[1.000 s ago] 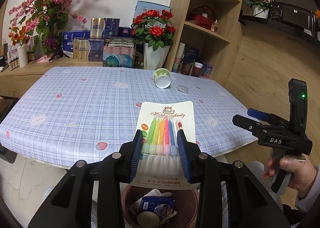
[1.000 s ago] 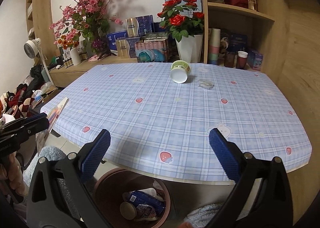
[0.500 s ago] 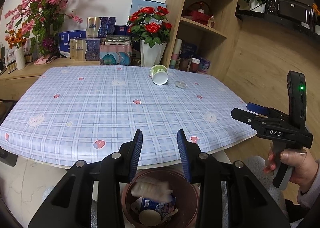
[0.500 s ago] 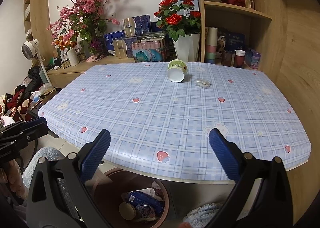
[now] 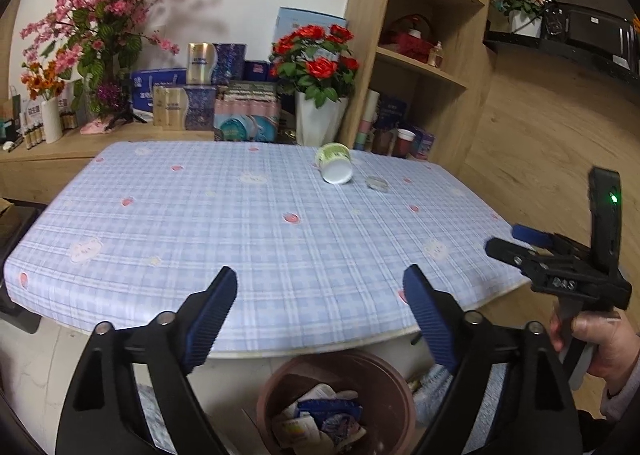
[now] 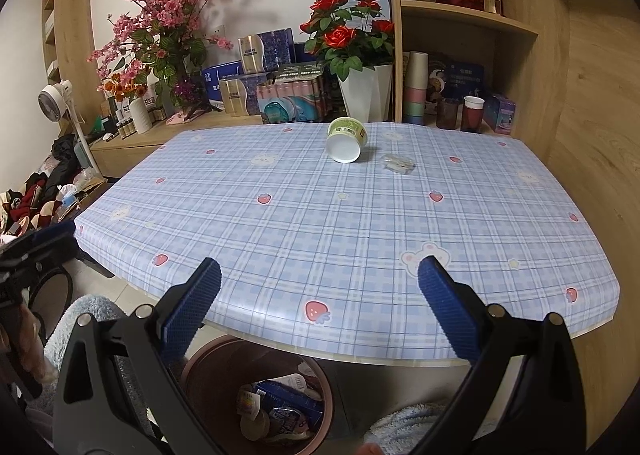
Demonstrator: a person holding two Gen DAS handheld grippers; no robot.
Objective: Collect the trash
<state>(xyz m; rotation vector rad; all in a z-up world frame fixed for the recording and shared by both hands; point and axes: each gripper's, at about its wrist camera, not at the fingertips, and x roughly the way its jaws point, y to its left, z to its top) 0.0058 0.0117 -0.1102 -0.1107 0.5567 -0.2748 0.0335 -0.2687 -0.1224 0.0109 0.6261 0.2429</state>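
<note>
Left wrist view: left tool has just been opening, now spread, empty; right tool spread too. Tipped cup, upper centre on the bench, may roll off if nudged; the crumpled wrapper beside it may slip the pads.

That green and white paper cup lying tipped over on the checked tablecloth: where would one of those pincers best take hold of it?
Probably across the green-and-white paper cup's round side wall, coming from above. It lies on its side with its white end toward the cameras, so the curved flanks are free. The open right gripper looks wide enough.
</note>
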